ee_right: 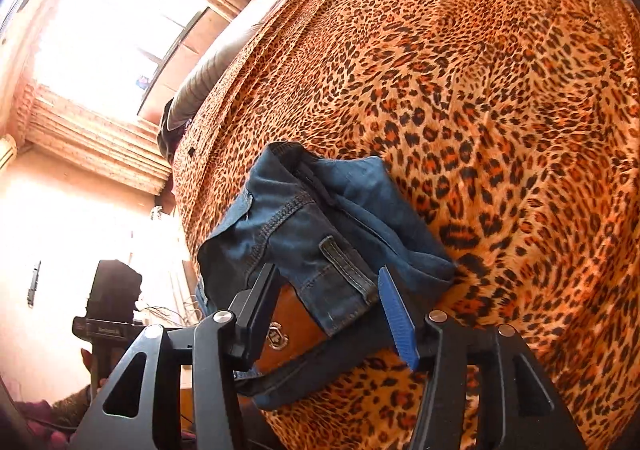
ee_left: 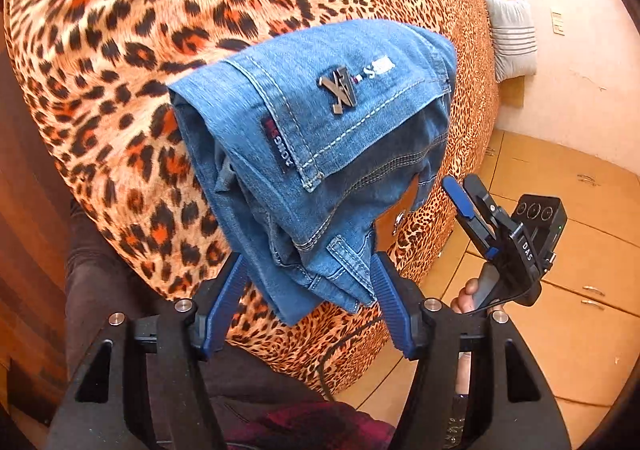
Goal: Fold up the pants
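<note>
Folded blue jeans (ee_left: pixel 316 154) lie in a compact bundle near the front edge of the leopard-print bed (ee_left: pixel 120 50). A back pocket with a metal badge faces up. My left gripper (ee_left: pixel 308 270) is open, its blue fingers on either side of the waistband end. In the right wrist view the jeans (ee_right: pixel 320 234) show a belt loop and a brown leather patch. My right gripper (ee_right: pixel 328 290) is open, its fingers astride the waistband, and it also shows in the left wrist view (ee_left: pixel 472 202) to the right of the bundle.
The bed cover (ee_right: pixel 480 90) spreads wide beyond the jeans. A grey striped pillow (ee_left: pixel 512 38) lies at the far right. Tan floor tiles (ee_left: pixel 560 250) lie right of the bed. A bright window (ee_right: pixel 112 30) and a dark stand (ee_right: pixel 112 290) are at left.
</note>
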The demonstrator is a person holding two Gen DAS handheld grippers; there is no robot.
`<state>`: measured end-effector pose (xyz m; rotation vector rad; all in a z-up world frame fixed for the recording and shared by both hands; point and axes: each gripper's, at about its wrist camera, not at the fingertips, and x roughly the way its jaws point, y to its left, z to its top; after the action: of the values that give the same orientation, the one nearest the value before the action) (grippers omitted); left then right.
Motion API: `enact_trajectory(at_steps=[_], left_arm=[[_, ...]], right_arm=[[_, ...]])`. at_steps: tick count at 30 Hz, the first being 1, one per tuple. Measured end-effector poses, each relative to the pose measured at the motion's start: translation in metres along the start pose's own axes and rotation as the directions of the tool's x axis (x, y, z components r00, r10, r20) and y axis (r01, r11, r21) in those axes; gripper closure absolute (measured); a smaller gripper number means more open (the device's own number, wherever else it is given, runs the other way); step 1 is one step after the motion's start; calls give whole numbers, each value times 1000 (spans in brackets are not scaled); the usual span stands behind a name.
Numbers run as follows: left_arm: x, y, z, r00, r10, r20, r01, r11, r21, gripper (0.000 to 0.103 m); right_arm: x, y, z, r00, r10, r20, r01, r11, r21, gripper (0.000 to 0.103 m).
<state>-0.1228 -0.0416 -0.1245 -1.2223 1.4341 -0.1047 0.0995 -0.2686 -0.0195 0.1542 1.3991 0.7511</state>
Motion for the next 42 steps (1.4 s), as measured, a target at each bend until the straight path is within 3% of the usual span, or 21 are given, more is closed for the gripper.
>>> enact_trajectory(at_steps=[5,11,13,15,16,19,22,26,28,32,34,35,38,42], left_arm=[[28,-21,-9,998,35,-43,-33,998,50,40],[44,-25,-5,997,53,-64,-53,999,8,40],[45,-26,-7,996,72,-61,-72,997,-7,47],[48,-31,-6,993,104,-60,-104,995,5,64],[48,-36,-7,991,119,-65,-119,993,10,66],[36,-51,-15,990,121,-70,-118,992,50,71],[36,-49,-20,992,72,-104,-66,996,57,71],[75,-27,-16,975,102,-197,-107,994,-16,71],[64,-32,-18,976,94,-197,-93,996,13,71],[13,-45,-31,987,90,-132,-66,982,178,71],[-13,-53,-33,994,74,-80,-53,970,237,66],[-26,-57,-30,996,79,-32,-68,964,257,64],[-52,-72,-9,989,85,118,-114,957,267,53],[-50,-80,18,975,110,192,-156,957,243,52]], right_arm=[[40,10,7,998,-23,-52,20,999,-45,49],[56,10,16,996,-28,-82,22,998,-66,49],[60,7,16,996,-23,-90,18,998,-62,50],[60,7,14,993,-67,-98,57,993,-98,63],[65,9,13,991,-78,-112,64,990,-122,77],[48,25,9,994,-51,-99,39,991,-125,86],[13,28,-1,998,-7,-59,0,992,-128,87],[47,-10,-14,980,-144,-141,134,988,-73,87],[57,-14,-17,978,-154,-140,147,987,-58,82],[33,-1,-9,981,-161,-106,155,986,-68,69],[12,6,0,985,-171,-30,168,982,-82,69],[2,11,6,990,-137,21,138,987,-84,69],[-8,40,21,992,-15,125,31,991,-132,70],[25,82,35,992,-17,124,46,970,-239,77]])
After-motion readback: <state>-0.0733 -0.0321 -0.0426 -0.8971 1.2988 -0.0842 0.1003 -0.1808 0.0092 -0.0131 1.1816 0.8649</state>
